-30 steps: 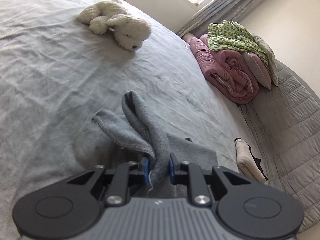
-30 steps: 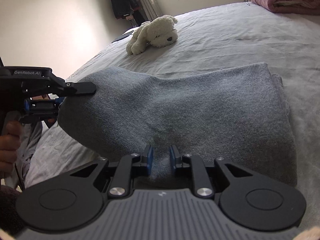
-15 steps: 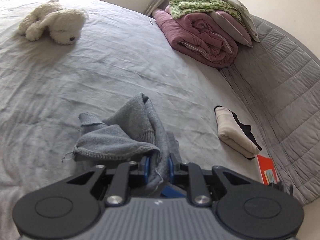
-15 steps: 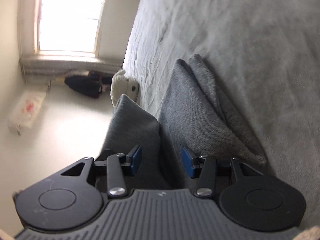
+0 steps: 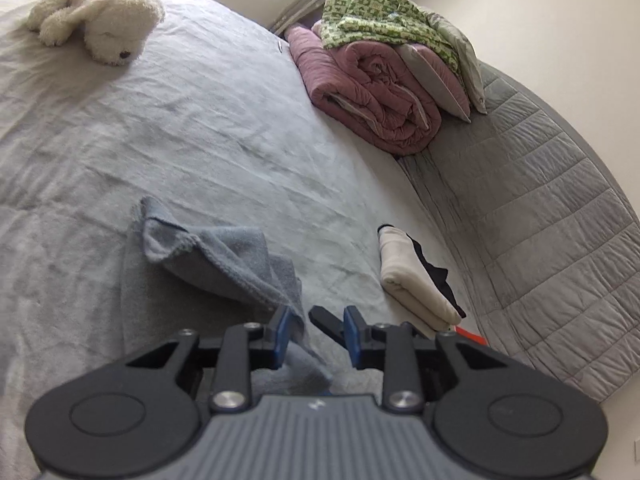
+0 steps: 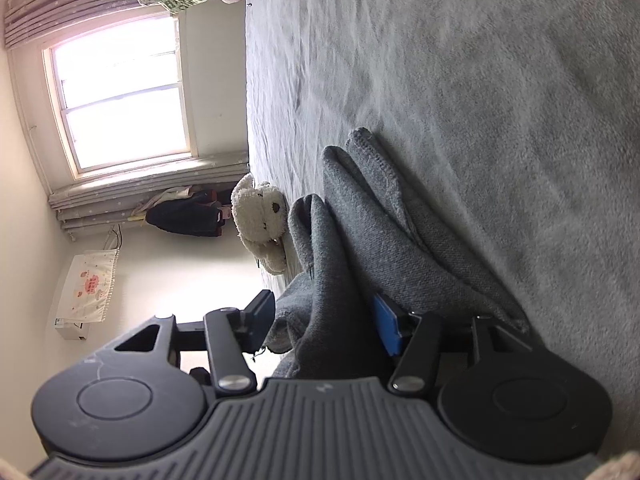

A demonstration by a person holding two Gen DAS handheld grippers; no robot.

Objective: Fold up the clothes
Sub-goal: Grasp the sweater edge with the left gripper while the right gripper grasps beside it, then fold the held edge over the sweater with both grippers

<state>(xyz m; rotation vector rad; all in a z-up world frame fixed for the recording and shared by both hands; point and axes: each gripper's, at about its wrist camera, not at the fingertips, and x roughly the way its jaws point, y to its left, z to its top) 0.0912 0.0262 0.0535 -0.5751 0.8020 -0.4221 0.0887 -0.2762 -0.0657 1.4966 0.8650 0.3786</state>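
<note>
Grey knit, that is our garment: the grey sweater [image 5: 224, 264] lies bunched on the bed [image 5: 200, 140], one corner peaked up, a fold draped toward us. Our left gripper [image 5: 314, 336] hovers low over its near edge with the fingers spread apart; cloth brushes the left blue pad, but nothing is pinched between them. In the gap we see a dark finger of the other gripper poking in.

Over on the right wrist view, tilted hard sideways, our right gripper [image 6: 326, 320] has its fingers wide apart too, and folds of the sweater [image 6: 360, 232] hang loosely through the space between them, resting against the blue pad without being clamped.

Further up the bed sits a white plush dog [image 5: 100, 20], well apart from the sweater. Beside the quilted headboard [image 5: 552, 220] lies a folded cream and black pile [image 5: 416, 280], near the sweater but not touching. A rolled pink duvet [image 5: 368, 92] carries a green patterned cloth [image 5: 384, 20] on top. A bright window [image 6: 120, 92] fills the far wall.
</note>
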